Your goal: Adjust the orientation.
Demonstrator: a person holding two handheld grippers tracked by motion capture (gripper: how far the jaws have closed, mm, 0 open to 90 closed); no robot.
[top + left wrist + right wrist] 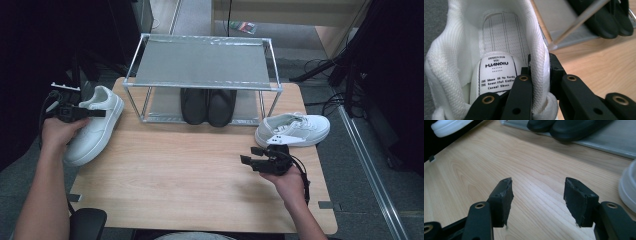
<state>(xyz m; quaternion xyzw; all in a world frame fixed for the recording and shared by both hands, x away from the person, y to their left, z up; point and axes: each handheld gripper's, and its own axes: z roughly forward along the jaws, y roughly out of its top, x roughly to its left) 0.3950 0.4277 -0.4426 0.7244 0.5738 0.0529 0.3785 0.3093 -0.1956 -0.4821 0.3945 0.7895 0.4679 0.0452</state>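
Our left tool (pixel 540 75) is clenched on the collar of the white shoe (pixel 95 125) at the bench's (pixel 190 175) left edge, a firm hold for lifting it toward the rack (pixel 202 62); our right tool (pixel 537 200) waits released.

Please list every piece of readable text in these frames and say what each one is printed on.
All on the white insole label inside the white fabric-lined sneaker:
"DESIGN FOR YOU"
"HUANQIU", the brand, with some letters hard to make out
"THE Shoes IS No Words", roughly as it reads
"THE beautiful Endle...", cut off by the left gripper's fingers
"Casual Shoes"
The other white sneaker has dark marks too small to read.
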